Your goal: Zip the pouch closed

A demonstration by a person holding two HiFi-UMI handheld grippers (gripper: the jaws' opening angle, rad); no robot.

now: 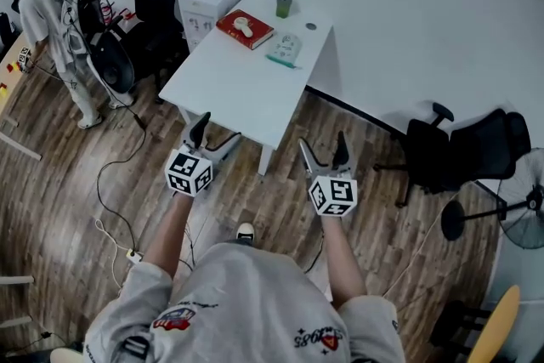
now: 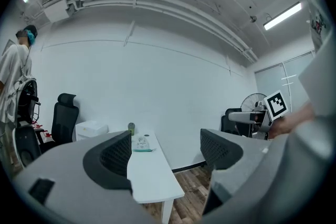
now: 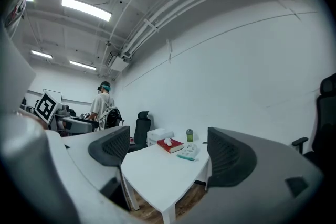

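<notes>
1. Step in hand: approach. Zipping has not begun. The pouch (image 1: 286, 49) lies at the far side of the table (image 1: 238, 89), well apart from both grippers.
2. Left gripper (image 1: 212, 136) and right gripper (image 1: 324, 153): jaws spread, nothing between them.
3. Next move, as judged: reach in, steady the pouch, pinch the zip pull.
4. Count: one pouch, one red book (image 1: 245, 28), one green cup (image 1: 284, 5), one white box (image 1: 208, 0).

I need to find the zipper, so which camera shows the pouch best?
Right gripper view: the pouch lies unobstructed on the table, framed between its open jaws. Head view shows it small, from above; left gripper view, tiny beside one jaw.
</notes>
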